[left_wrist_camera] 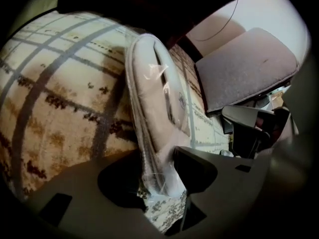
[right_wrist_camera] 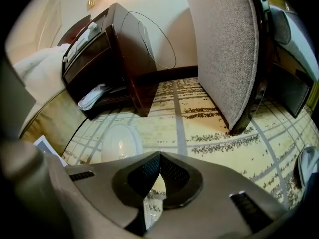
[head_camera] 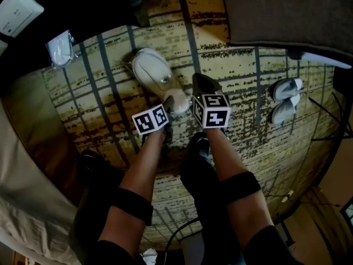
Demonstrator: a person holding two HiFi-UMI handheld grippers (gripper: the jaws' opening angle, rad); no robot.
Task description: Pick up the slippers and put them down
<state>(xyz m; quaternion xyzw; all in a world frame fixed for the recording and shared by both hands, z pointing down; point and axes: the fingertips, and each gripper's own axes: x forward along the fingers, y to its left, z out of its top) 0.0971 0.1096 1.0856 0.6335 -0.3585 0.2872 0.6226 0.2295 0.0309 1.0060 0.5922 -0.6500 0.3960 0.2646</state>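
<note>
While your left gripper (left_wrist_camera: 154, 166) has its jaws pressed on the near end of the slippers (left_wrist_camera: 154, 93), treat this as the start of the lift.

- The pair lies in clear plastic wrap (left_wrist_camera: 155, 73) on the patterned carpet (head_camera: 105, 98), upper centre of the head view, long axis running away from you.
- The hold is at the very tip and partly on film, so judge it slippery. Check that both pads bite the sole edge, not only the wrap, before you raise.
- Lift straight and slow, and expect the far end to droop and swing.
- Your right gripper (right_wrist_camera: 159, 158) sits just right of the pack, jaws fully together on nothing. Hold it clear, or bring it under the far end as a rest.
- A loose pair (head_camera: 285, 101) lies at the right edge, well apart, so no obstacle.
- Set the pack down flat, then release.
</note>
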